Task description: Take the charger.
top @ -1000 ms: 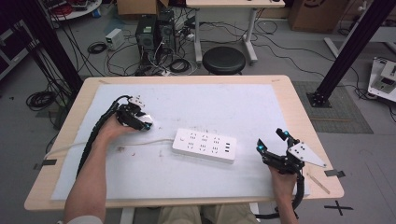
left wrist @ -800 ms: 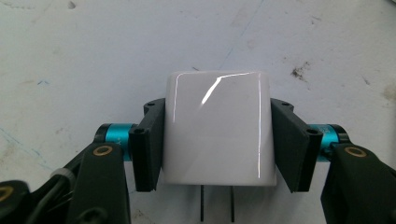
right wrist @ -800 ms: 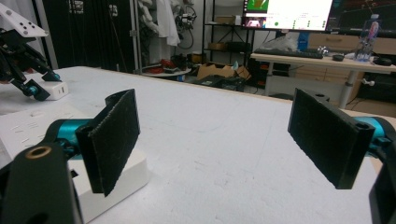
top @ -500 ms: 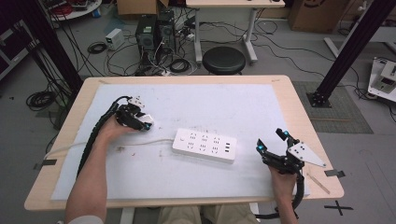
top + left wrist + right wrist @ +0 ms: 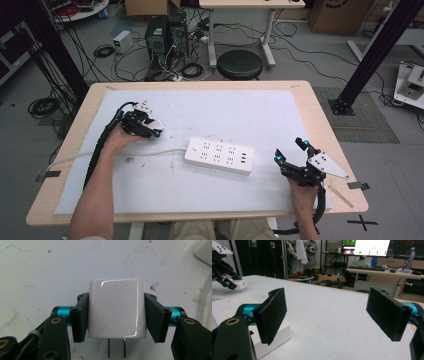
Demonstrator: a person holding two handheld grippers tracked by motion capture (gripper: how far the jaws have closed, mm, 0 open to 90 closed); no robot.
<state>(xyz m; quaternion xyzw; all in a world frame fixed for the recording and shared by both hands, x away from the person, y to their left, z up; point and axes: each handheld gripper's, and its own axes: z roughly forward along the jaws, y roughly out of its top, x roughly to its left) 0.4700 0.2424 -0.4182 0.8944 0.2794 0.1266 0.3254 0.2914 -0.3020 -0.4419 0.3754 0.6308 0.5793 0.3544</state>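
- Left gripper [image 5: 116, 315]: clamped on a white plug adapter [image 5: 116, 308], pads pressing both its sides, two prongs pointing back toward the camera; jaws just closed onto it.
- Adapter at the left part of the white mat [image 5: 225, 115], left of the white power strip [image 5: 219, 156].
- Right gripper [image 5: 334, 312]: jaws wide apart, nothing between them, low at the mat's right edge, just right of the strip.

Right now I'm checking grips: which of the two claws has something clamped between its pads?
The left claw, shut on the white plug adapter. The right claw stands open beside the power strip.
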